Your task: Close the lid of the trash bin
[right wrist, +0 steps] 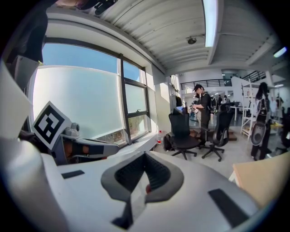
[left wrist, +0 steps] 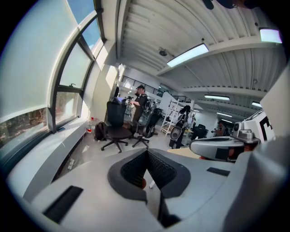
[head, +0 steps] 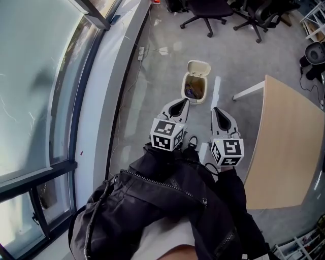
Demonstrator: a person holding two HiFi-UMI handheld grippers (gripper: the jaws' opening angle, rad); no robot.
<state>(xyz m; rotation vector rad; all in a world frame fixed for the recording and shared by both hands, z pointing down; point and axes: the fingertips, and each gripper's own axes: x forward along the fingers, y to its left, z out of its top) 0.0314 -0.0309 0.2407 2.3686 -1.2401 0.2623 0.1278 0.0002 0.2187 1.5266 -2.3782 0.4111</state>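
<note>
A small white trash bin (head: 195, 87) stands on the grey floor ahead of me. Its lid (head: 199, 67) is tipped back on the far side, so the dark inside shows. In the head view both grippers are held above my lap, short of the bin and apart from it. The left gripper (head: 177, 107) points at the bin's near left side, and its jaws meet at the tip. The right gripper (head: 219, 116) is just right of it, jaws together too. The left gripper view (left wrist: 147, 156) and the right gripper view (right wrist: 145, 159) look out level across the office, and the bin is out of their sight.
A light wooden table (head: 289, 147) stands close on the right, with a white leg (head: 247, 91) near the bin. A glass window wall and sill (head: 109, 91) run along the left. Black office chairs (head: 205, 10) stand beyond the bin. A person (right wrist: 201, 108) stands far off.
</note>
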